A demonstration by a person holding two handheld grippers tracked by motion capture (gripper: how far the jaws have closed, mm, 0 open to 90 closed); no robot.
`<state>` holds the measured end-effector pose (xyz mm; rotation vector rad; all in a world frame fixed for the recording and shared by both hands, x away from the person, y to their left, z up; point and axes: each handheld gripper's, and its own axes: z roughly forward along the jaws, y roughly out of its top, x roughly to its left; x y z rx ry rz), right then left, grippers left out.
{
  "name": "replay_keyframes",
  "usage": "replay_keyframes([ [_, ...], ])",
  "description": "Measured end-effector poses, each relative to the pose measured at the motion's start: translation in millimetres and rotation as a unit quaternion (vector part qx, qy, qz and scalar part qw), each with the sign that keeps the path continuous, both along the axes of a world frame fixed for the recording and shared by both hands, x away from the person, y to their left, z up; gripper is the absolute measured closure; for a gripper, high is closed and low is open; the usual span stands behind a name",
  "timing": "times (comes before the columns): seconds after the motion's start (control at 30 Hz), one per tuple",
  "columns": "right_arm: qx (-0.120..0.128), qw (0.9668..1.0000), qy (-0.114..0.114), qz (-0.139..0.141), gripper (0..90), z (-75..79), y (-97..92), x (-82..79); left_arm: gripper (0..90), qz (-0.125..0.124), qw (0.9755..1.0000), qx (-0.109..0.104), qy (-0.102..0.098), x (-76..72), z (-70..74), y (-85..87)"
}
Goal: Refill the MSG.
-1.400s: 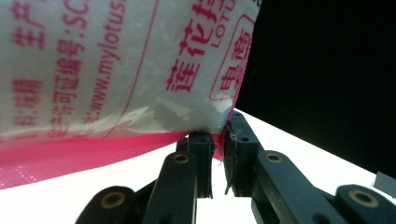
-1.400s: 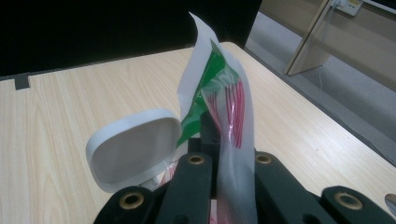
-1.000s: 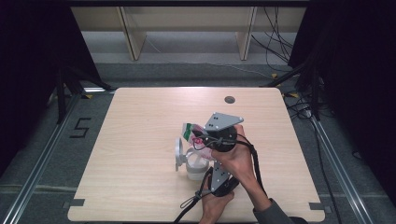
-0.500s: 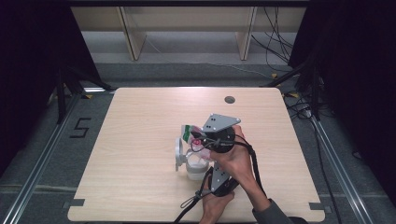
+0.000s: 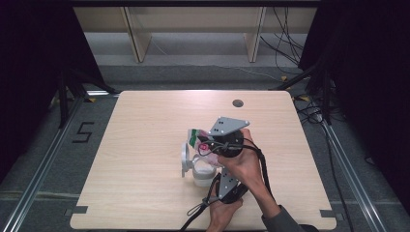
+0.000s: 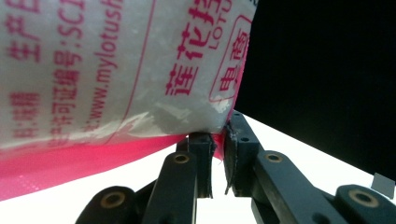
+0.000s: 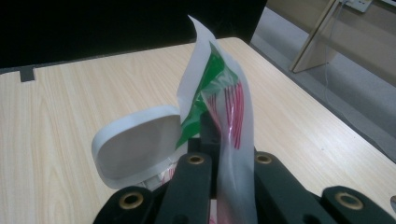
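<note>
A clear plastic bag [image 5: 197,136] with a green top and red print hangs tilted over a white tub [image 5: 200,178] whose lid [image 5: 184,158] stands open. My right gripper [image 5: 209,145], under its grey plate, is shut on the bag's upper part [image 7: 224,107], with the white lid [image 7: 135,144] just beyond its jaws. From below, my left gripper [image 5: 217,174] is shut on the bag's lower pink edge [image 6: 116,70], pinching its corner between the pads [image 6: 201,144]. What the tub holds is hidden by the bag and the hands.
The wooden table [image 5: 145,125] has a dark round hole [image 5: 237,103] near its far edge. Cables [image 5: 198,210] trail off the front edge by the person's hands. Behind the table stand pale shelf legs [image 5: 135,38]; black curtains close both sides.
</note>
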<state>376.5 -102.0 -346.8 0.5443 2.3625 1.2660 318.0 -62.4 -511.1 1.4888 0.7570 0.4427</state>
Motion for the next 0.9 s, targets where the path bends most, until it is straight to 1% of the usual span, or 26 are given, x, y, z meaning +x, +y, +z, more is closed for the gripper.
replay_keyframes([
  [0.03,0.001,1.0,0.002,-0.005,90.0,0.2,0.0,-0.2,81.8,0.004,1.0,-0.002,-0.002,0.0,-0.3,-0.5],
  [0.1,0.002,1.0,-0.001,-0.003,90.0,-0.5,0.9,0.8,81.8,0.004,1.0,-0.002,-0.001,0.1,-0.4,-0.6],
  [0.23,0.0,1.0,0.0,-0.004,90.0,-0.4,0.8,2.3,81.8,0.005,1.0,-0.001,-0.003,-0.3,-0.6,-0.9],
  [0.3,0.001,1.0,0.001,-0.006,90.0,-1.0,1.1,3.0,81.8,0.004,1.0,-0.002,0.0,-0.2,-0.5,-1.0],
  [0.33,-0.001,1.0,0.005,-0.005,90.0,-1.1,1.3,3.0,81.8,0.003,1.0,-0.002,0.0,-0.2,-0.4,-1.1],
  [0.37,-0.003,1.0,0.001,-0.004,90.0,-1.8,2.0,3.3,81.8,0.003,1.0,-0.002,-0.001,-0.1,-0.5,-1.1],
  [0.5,-0.003,1.0,0.003,-0.006,90.0,-1.7,2.5,4.0,81.8,0.003,1.0,0.0,-0.001,0.9,-0.1,-0.8],
  [0.53,-0.004,1.0,0.003,-0.005,90.0,-1.5,2.6,3.9,81.8,0.006,1.0,-0.001,-0.001,0.8,-0.1,-1.4],
  [0.57,-0.006,1.0,0.002,-0.006,90.0,-1.4,2.7,4.2,81.8,0.002,1.0,-0.001,-0.001,0.9,-0.1,-1.3],
  [0.6,-0.009,0.9999,0.005,-0.004,90.0,-1.5,2.9,4.2,81.8,0.0,1.0,0.003,0.003,0.5,0.0,-0.8],
  [0.7,-0.012,0.9999,0.005,-0.007,90.0,-3.4,4.4,4.7,81.7,0.001,1.0,0.003,0.002,0.3,-0.5,-0.3],
  [0.83,-0.012,0.9999,0.003,-0.004,90.0,-2.7,3.7,5.6,81.8,0.0,1.0,0.003,0.002,0.0,-0.4,-0.3],
  [0.87,-0.011,0.9999,0.001,-0.007,90.0,-3.1,4.2,5.4,81.8,0.002,0.9992,-0.039,0.005,-0.7,-0.6,-6.3],
  [0.9,-0.011,0.9999,0.005,-0.01,90.0,-3.4,4.9,5.1,81.8,0.004,0.9987,-0.05,0.006,-0.8,-0.7,-7.7],
])
